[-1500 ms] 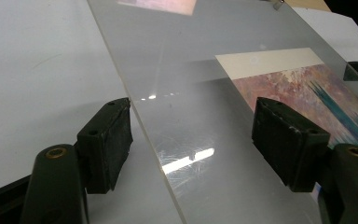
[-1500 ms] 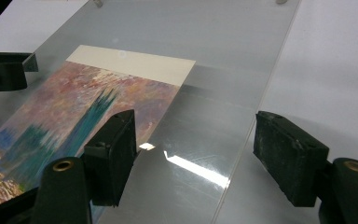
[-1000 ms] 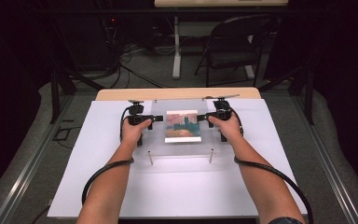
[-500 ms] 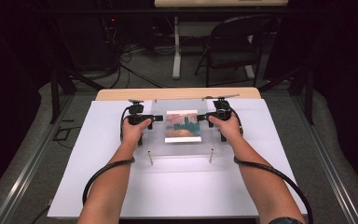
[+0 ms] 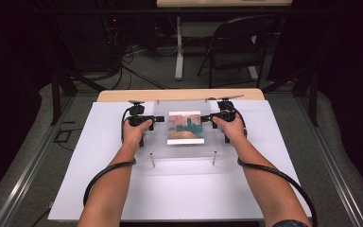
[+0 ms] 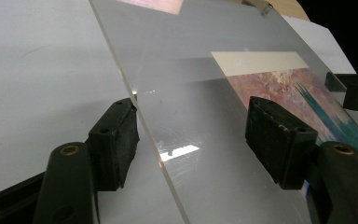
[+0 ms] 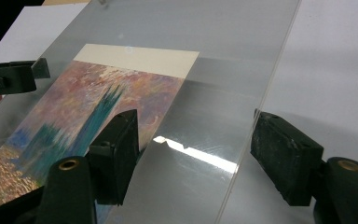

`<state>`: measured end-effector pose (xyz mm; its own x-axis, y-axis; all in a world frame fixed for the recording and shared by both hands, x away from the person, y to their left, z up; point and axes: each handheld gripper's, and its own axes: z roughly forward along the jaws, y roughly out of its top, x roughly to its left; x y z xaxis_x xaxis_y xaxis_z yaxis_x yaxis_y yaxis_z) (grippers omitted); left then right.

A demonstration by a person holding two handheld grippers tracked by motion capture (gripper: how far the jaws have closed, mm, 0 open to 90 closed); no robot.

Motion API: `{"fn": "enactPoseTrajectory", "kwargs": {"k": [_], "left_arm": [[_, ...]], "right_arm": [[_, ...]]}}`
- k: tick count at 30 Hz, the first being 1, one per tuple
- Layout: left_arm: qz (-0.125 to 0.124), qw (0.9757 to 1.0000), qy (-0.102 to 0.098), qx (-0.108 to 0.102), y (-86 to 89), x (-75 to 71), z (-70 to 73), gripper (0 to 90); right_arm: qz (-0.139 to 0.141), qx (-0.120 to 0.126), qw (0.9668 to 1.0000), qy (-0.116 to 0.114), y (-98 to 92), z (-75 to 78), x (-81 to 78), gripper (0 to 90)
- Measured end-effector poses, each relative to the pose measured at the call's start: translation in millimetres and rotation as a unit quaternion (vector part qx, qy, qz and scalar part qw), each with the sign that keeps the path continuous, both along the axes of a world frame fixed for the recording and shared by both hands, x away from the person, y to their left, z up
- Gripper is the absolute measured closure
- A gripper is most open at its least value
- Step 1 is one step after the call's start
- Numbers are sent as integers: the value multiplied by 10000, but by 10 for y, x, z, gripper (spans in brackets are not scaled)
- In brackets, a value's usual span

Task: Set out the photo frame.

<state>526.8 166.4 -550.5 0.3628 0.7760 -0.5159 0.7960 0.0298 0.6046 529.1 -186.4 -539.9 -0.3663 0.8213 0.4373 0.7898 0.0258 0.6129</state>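
Observation:
A clear acrylic sheet rests on short metal posts above a white board. Under it lies a painted print in pink, teal and orange. My left gripper reaches in at the sheet's left edge and my right gripper at its right edge. In the left gripper view the left gripper is open, and the sheet's edge runs between its wide-apart jaws. In the right gripper view the right gripper is likewise open astride the sheet's other edge, with the print beyond.
The white board covers a wooden table and reaches toward the person. Behind the table stand a folding chair and a desk leg, with cables on the floor. Metal rails run along both sides.

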Motion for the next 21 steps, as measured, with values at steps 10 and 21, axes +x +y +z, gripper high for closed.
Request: {"fn": "enactPoseTrajectory", "kwargs": {"k": [10, 21], "left_arm": [[-37, 9999, -77, -83, 34, -22, 72, 393], [-101, 9995, -306, -65, 65, -102, 246, 433]], "right_arm": [[56, 101, 9999, -86, -49, 63, -17, 372], [118, 52, 9995, -291, -71, 227, -98, 418]]}}
